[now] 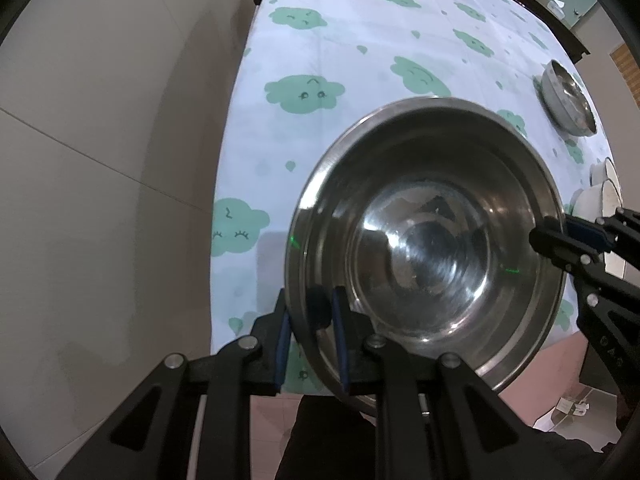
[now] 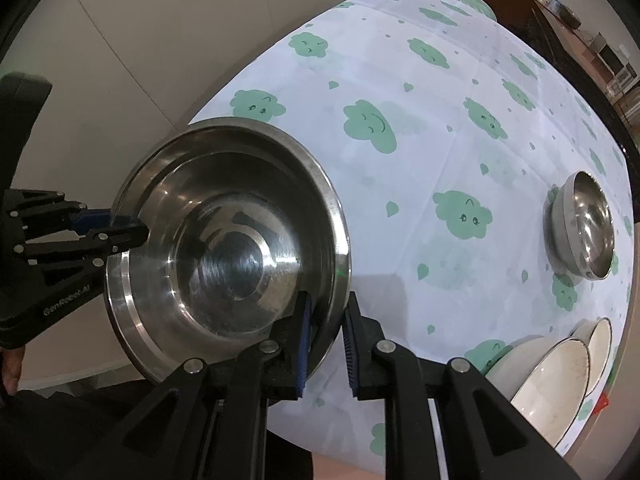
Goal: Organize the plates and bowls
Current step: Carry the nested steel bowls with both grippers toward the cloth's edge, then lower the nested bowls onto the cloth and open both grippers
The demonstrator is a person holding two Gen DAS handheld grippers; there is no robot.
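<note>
Stainless steel mixing bowl (image 1: 428,256) is up off the table, tilted with its open side facing the cameras, hanging over the near edge of the tablecloth (image 1: 340,60) with the green smiley clouds. Both grippers have it by the rim on opposite sides: the left gripper (image 1: 310,344) is nearly closed, one blue pad inside the wall and one outside, while the right gripper (image 2: 326,346) straddles the rim too, inner pad against the wall but with a bit of a gap showing on the outer side. Further back on the table there's a smaller steel bowl (image 2: 584,228) sitting on its own, well apart from the held one. Over at the right edge two white ceramic bowls (image 2: 560,368) lean against each other, tipped up.
</note>
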